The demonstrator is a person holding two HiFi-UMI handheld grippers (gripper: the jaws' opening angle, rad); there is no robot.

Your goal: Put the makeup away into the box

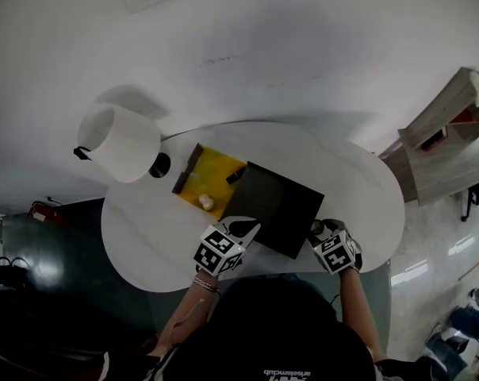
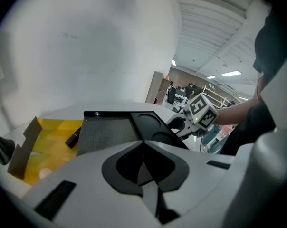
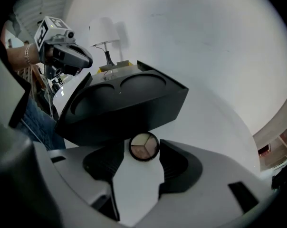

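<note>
Our right claw (image 3: pixel 141 143) gapes around the compact (image 3: pixel 144 147) beside the box (image 3: pixel 124 103), poised to pinch; our left claw (image 2: pixel 144 145) closed, empty.

The black box (image 1: pixel 281 206) was found lying on the table directly ahead of both claws, its near edge reaching from the left claw (image 1: pixel 247 228) to the right claw (image 1: pixel 318 228). Two round recesses and a grey textured panel were noted in its top. A round compact (image 3: pixel 144 147) with three pale shades was recorded between the parted jaws of the right claw, just short of the box; contact with the jaws could not be established. A small black tube (image 2: pixel 73 137) and a pale round item (image 1: pixel 206 202) were seen in a yellow tray (image 1: pixel 216 165), beyond and left of the left claw.
</note>
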